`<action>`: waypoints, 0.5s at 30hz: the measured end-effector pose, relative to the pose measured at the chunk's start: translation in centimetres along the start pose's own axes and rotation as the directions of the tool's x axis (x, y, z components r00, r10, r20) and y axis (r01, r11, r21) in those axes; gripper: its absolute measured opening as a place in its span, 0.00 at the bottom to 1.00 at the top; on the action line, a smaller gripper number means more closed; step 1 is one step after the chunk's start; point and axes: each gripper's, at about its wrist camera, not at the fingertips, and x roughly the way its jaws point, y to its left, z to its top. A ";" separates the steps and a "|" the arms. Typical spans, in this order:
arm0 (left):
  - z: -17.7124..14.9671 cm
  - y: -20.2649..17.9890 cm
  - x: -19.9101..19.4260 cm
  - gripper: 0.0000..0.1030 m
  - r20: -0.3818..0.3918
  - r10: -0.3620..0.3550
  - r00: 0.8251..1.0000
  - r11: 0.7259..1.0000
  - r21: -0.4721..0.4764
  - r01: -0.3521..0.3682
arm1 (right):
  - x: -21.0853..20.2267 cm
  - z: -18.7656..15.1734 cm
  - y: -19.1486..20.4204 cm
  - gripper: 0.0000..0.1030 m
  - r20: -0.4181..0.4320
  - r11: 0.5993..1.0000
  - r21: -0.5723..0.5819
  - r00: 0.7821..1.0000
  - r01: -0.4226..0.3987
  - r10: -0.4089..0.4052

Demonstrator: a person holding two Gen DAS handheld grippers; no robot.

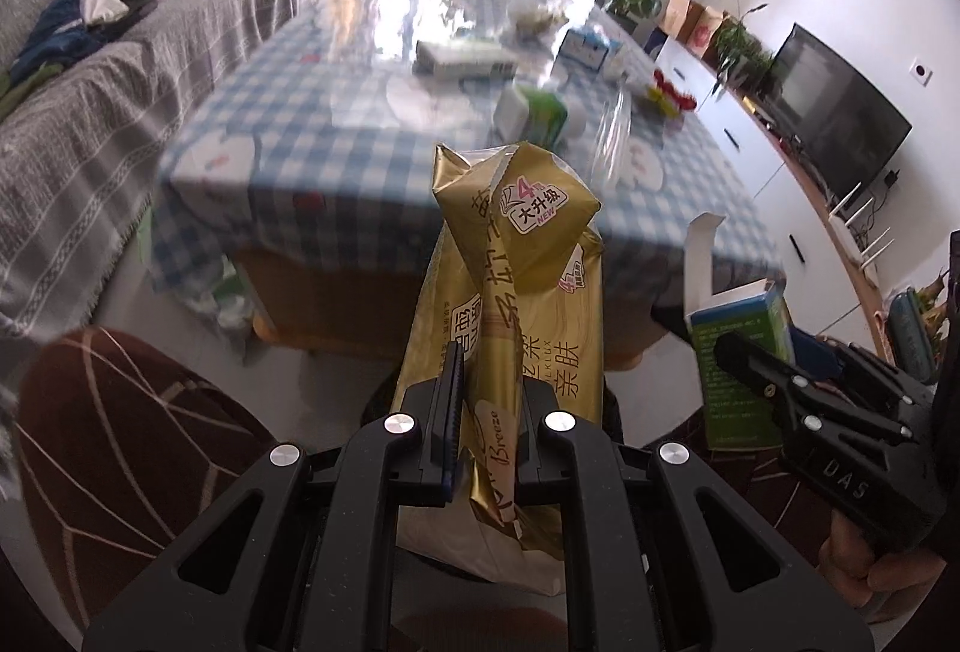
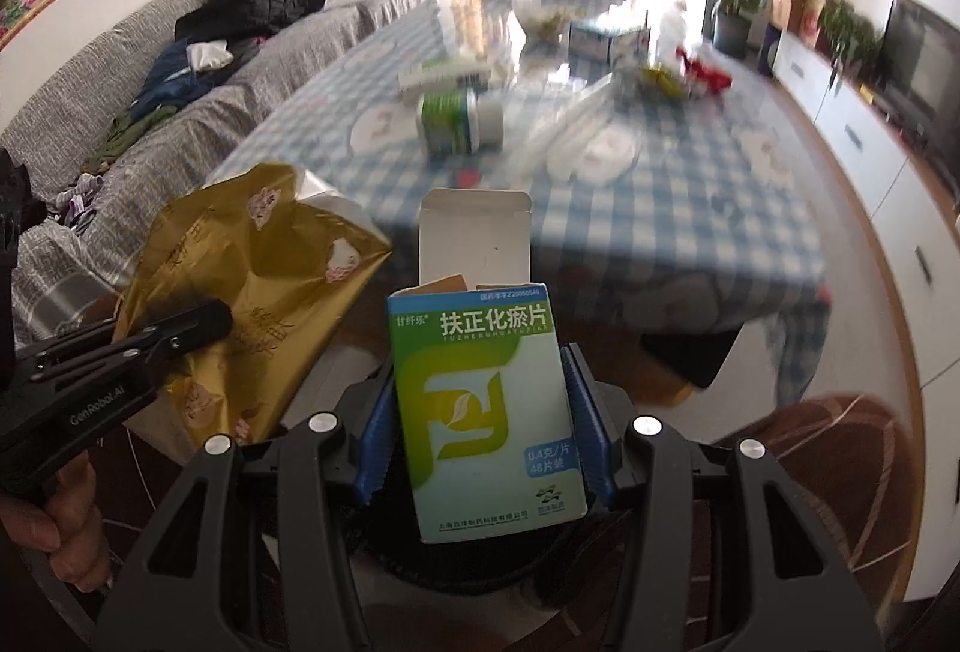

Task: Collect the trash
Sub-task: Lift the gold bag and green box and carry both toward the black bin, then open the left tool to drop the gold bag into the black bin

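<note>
My left gripper (image 1: 486, 424) is shut on a crumpled gold tissue wrapper (image 1: 516, 256) and holds it upright in front of the table. The wrapper also shows at the left of the right wrist view (image 2: 258, 292). My right gripper (image 2: 480, 412) is shut on an open green-and-blue medicine box (image 2: 480, 412), its top flap standing up. That box and the right gripper (image 1: 750, 358) also show at the right of the left wrist view, the box (image 1: 741, 346) beside the wrapper. Both grippers hover off the near end of the table (image 2: 690, 208).
The blue checked table holds a green-labelled bottle (image 2: 459, 120), flat boxes (image 2: 447, 75), a clear plastic bag (image 2: 570, 123), red and yellow wrappers (image 2: 684, 72) and a blue-white box (image 2: 600, 39). A grey sofa (image 1: 150, 51) runs along the left. A white TV cabinet (image 1: 768, 153) stands right. A brown stool (image 1: 120, 442) sits below left.
</note>
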 end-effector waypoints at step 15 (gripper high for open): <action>-2.7 0.8 6.8 0.10 -0.166 -0.022 0.986 0.999 -0.048 0.015 | 7.2 -3.6 -0.2 0.47 -0.170 0.999 0.016 0.984 0.050 -0.047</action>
